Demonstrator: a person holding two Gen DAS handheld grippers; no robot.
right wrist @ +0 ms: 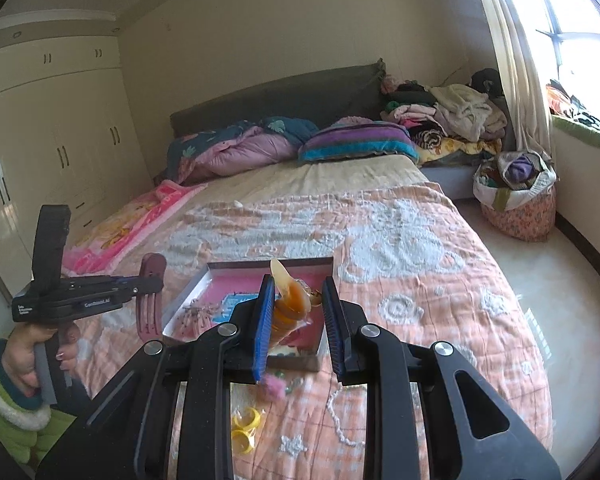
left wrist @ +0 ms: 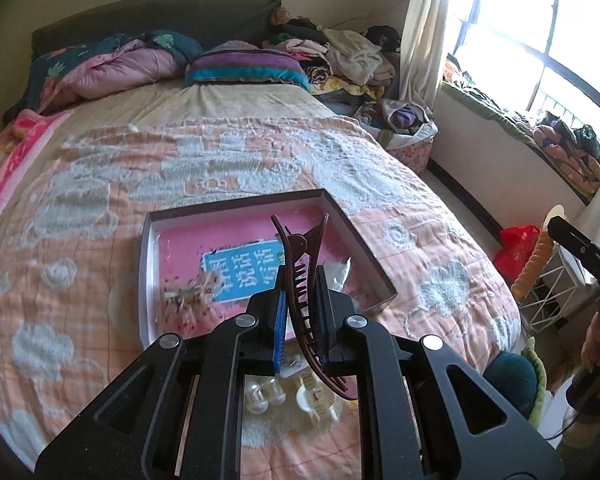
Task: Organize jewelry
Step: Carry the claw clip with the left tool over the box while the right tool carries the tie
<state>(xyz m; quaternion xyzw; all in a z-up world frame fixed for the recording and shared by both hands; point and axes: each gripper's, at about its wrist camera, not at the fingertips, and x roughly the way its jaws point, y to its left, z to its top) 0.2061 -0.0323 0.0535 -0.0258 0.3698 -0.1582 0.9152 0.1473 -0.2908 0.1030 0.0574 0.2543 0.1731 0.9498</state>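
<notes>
The quilt [right wrist: 440,264] lies bare right of and beyond the open box [left wrist: 356,236], giving free passage. Near the bed's front edge, yellow rings [right wrist: 246,426], a pink pompom [right wrist: 275,388] and clear beads [left wrist: 266,394] clutter the way.

Both claws [left wrist: 300,296] [right wrist: 296,312] clamped, raised.

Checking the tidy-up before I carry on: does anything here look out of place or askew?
Some pieces lie loose on the quilt outside the tray: yellow rings and a pink fluffy bit. Also, the amber clip sits off-centre in the right tongs, against the left pad only.
</notes>
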